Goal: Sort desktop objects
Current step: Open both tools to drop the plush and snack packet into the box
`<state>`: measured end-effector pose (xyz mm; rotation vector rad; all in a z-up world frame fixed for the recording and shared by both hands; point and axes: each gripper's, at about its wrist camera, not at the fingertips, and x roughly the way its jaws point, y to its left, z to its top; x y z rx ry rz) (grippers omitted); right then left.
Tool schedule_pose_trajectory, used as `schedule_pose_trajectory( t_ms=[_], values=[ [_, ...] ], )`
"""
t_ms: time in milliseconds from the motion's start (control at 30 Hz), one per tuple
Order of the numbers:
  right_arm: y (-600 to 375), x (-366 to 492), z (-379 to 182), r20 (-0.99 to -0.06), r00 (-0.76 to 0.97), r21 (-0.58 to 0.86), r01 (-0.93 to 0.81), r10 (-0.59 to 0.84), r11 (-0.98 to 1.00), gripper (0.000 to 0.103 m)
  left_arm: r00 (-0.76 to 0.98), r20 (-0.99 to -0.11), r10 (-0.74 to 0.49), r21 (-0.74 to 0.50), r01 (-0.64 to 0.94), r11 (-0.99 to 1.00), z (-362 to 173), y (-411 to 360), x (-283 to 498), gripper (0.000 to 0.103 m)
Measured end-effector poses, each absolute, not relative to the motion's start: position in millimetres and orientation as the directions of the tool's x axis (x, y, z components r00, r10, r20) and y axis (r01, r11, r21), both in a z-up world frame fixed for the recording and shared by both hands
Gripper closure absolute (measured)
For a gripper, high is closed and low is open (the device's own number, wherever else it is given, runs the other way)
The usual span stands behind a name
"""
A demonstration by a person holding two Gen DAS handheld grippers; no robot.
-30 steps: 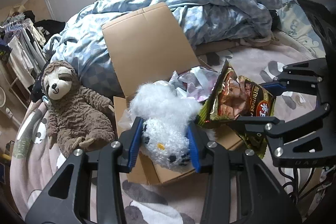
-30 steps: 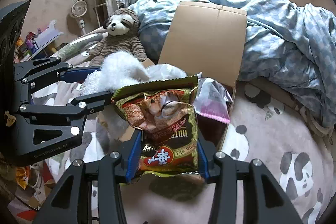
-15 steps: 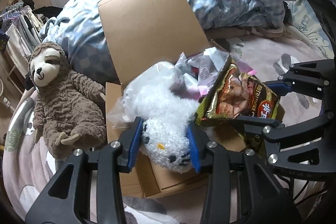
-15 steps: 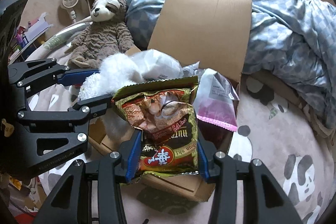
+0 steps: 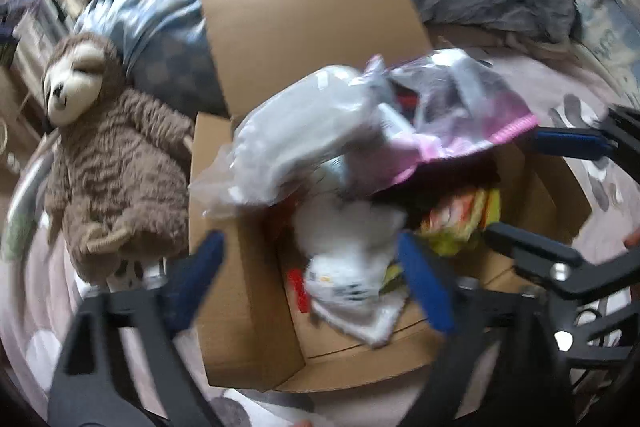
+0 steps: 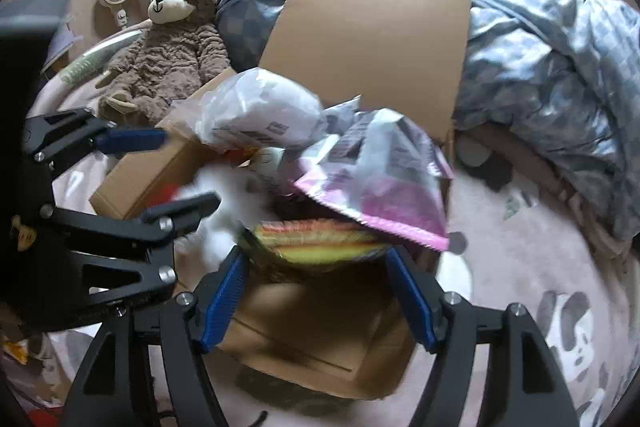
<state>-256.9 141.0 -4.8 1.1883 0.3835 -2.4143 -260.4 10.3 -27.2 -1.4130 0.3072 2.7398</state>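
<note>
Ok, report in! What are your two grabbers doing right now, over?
Left gripper open, right gripper open. White plush and snack bag in cardboard box. Nothing blocking.

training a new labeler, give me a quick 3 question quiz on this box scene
1. True or false: the left tongs are shut on the white plush.
2. Where does the snack bag lie? A) in the box B) on the bed C) in the right tongs
3. Which toy sits outside the box, on its left in the left wrist view?

Key: 1. False, both tongs are open. 2. A. 3. The sloth.
</note>
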Motion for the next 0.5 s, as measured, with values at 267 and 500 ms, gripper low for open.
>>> schedule_pose_trajectory(
  t_ms=[267, 500],
  values=[
    [150.7, -250.7, -0.3, -0.799, -0.548, -0.045, 0.466, -0.249, -0.883, 0.026, -0.550, -0.832, -0.067, 0.166, -0.132, -0.977, -32.6, 7.3, -252.3, 0.001],
    [150.7, -235.0, 5.5, -0.813, -0.534, -0.046, 0.457, -0.233, -0.888, 0.024, -0.572, -0.813, -0.111, 0.217, -0.120, -0.969, -18.4, 11.5, -229.2, 0.001]
  ],
)
